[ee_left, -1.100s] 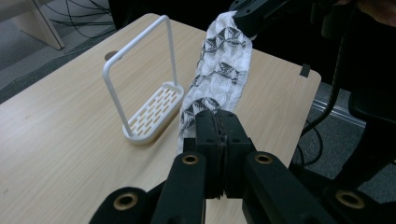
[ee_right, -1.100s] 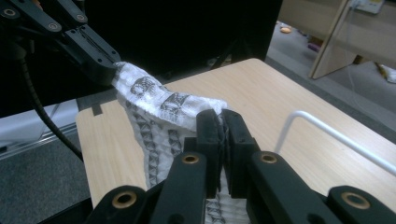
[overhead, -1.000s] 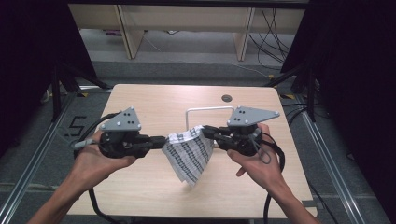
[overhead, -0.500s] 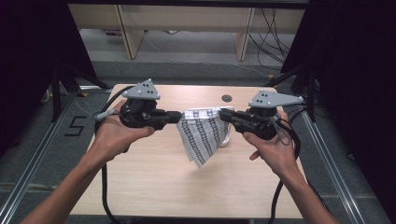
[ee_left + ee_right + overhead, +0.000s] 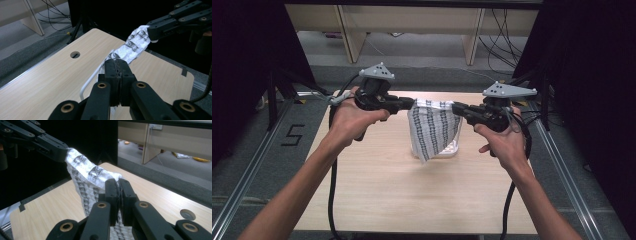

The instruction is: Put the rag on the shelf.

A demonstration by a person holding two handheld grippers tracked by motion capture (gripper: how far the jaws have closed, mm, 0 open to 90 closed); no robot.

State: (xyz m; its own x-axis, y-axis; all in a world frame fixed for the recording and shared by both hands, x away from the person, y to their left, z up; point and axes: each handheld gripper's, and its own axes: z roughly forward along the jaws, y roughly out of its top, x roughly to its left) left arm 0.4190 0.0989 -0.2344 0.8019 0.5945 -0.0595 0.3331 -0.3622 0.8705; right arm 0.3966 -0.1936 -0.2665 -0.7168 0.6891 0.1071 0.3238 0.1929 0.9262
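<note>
One patterned cloth hangs mid-frame above the desk, pinched by both left gripper and right gripper fingers.

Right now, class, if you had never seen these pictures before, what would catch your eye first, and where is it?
A white cloth with a dark checked pattern hangs in mid-air over the middle of the pale wooden table, stretched between two black claws. The left claw pinches one top corner and the right claw the other. Under the cloth a white wire rack rests on the table.
</note>
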